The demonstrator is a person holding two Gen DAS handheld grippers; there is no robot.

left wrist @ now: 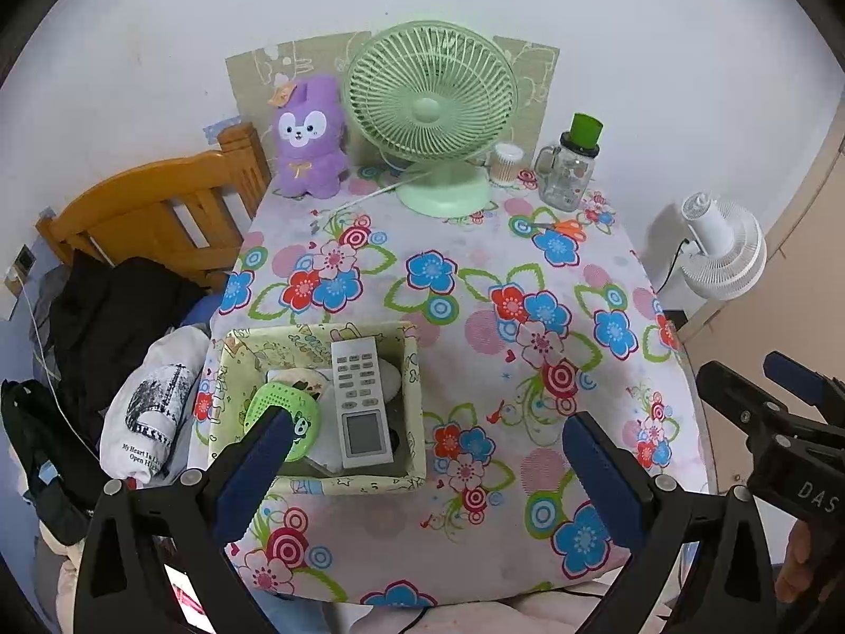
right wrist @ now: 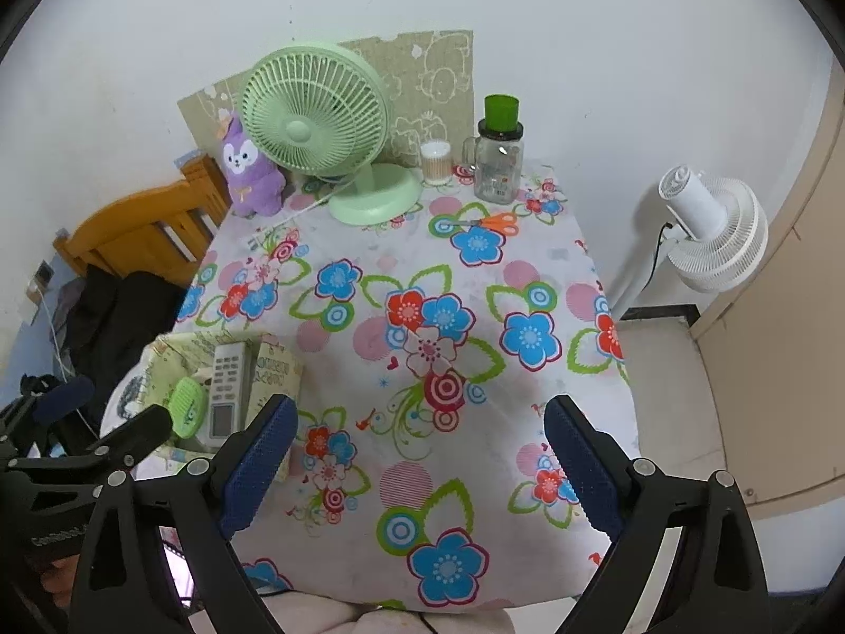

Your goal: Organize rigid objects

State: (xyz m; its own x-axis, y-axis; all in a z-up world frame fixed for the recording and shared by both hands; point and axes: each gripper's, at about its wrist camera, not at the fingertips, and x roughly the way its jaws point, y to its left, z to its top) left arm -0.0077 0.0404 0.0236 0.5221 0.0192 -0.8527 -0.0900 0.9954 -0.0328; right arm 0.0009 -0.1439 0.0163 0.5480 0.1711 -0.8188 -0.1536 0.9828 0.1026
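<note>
A fabric storage box (left wrist: pixel 414 396) (right wrist: pixel 274 370) stands at the table's near left corner. In it lie a white remote control (left wrist: pixel 362 404) (right wrist: pixel 227 388), a green comb-like case (left wrist: pixel 285 415) (right wrist: pixel 185 407) and some white items. Orange scissors (left wrist: pixel 565 227) (right wrist: pixel 494 222) lie at the far right of the table. My left gripper (left wrist: pixel 428 444) is open and empty, hovering above the table's front edge just right of the box. My right gripper (right wrist: pixel 420 433) is open and empty above the table's front middle; it also shows at the right edge of the left wrist view (left wrist: pixel 781 396).
On the flowered tablecloth (left wrist: pixel 465 290) at the back stand a green desk fan (left wrist: pixel 430 105) (right wrist: pixel 322 121), a purple plush toy (left wrist: pixel 309 137) (right wrist: pixel 245 169), a cotton-swab cup (left wrist: pixel 507 164) (right wrist: pixel 435 161) and a glass jar with green lid (left wrist: pixel 570 169) (right wrist: pixel 499 153). A wooden chair with clothes is left, a white floor fan (right wrist: pixel 707 232) right.
</note>
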